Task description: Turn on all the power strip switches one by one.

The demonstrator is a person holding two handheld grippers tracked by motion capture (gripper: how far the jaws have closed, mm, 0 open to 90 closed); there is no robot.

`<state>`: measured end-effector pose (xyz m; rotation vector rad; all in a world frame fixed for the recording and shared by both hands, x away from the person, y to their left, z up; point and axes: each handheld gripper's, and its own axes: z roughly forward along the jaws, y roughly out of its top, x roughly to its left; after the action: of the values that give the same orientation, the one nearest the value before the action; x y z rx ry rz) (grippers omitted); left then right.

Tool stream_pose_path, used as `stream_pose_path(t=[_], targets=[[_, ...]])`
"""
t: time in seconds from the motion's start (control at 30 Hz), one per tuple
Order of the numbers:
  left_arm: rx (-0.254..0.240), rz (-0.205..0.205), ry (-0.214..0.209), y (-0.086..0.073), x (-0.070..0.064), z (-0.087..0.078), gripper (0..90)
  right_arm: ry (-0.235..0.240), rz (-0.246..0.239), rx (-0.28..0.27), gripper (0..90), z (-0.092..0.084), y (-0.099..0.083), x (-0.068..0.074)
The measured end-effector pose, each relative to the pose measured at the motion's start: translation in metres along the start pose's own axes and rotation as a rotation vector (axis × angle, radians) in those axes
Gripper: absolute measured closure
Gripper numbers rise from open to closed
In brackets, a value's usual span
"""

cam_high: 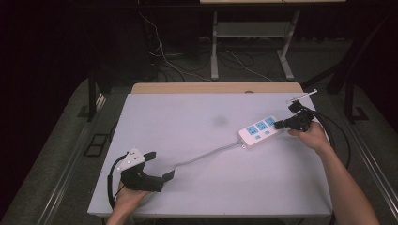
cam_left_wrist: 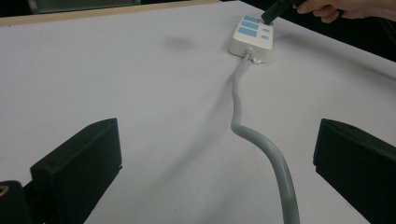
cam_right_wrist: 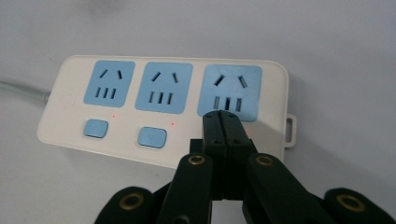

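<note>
Fingers of the right gripper (cam_high: 280,123) are clenched, tips at the power strip (cam_high: 260,131) near the table's (cam_high: 187,122) right edge. Left gripper view: fingers (cam_left_wrist: 79,163) released, straddling the grey cord (cam_left_wrist: 261,140). Right gripper view: clenched tips (cam_right_wrist: 222,122) beside the rightmost socket (cam_right_wrist: 229,91).

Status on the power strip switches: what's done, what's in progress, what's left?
Done: the right tool, jaws shut, has reached the power strip; its tip sits over the spot of the third switch, under the third socket. Small red dots show beside the two uncovered blue switches.
In hand: apparently pressing that third switch; contact can't be confirmed.
Left: probably lifting off. The left tool waits open astride the grey cord, not gripping it.
</note>
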<state>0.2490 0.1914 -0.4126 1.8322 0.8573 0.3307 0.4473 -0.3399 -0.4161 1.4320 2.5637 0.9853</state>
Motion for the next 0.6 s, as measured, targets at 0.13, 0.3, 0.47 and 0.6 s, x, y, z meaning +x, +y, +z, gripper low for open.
stream_pose_path(t=[0.13, 0.3, 0.47, 0.6], targets=[[-0.003, -0.001, 0.0, 0.0, 0.0, -0.001, 0.0, -0.002, -0.003, 0.005, 90.0, 0.003, 0.004, 0.005], [-0.004, -0.006, 0.001, 0.0, 0.001, -0.002, 0.0, -0.017, -0.006, 0.0, 89.9, 0.002, 0.006, 0.009], [-0.003, -0.005, -0.003, 0.0, 0.001, -0.001, 0.0, -0.02, -0.003, -0.04, 84.5, -0.01, 0.007, 0.017], [-0.006, -0.006, -0.006, 0.0, -0.001, 0.0, 0.0, -0.01, 0.001, -0.081, 80.2, -0.021, 0.006, 0.026]])
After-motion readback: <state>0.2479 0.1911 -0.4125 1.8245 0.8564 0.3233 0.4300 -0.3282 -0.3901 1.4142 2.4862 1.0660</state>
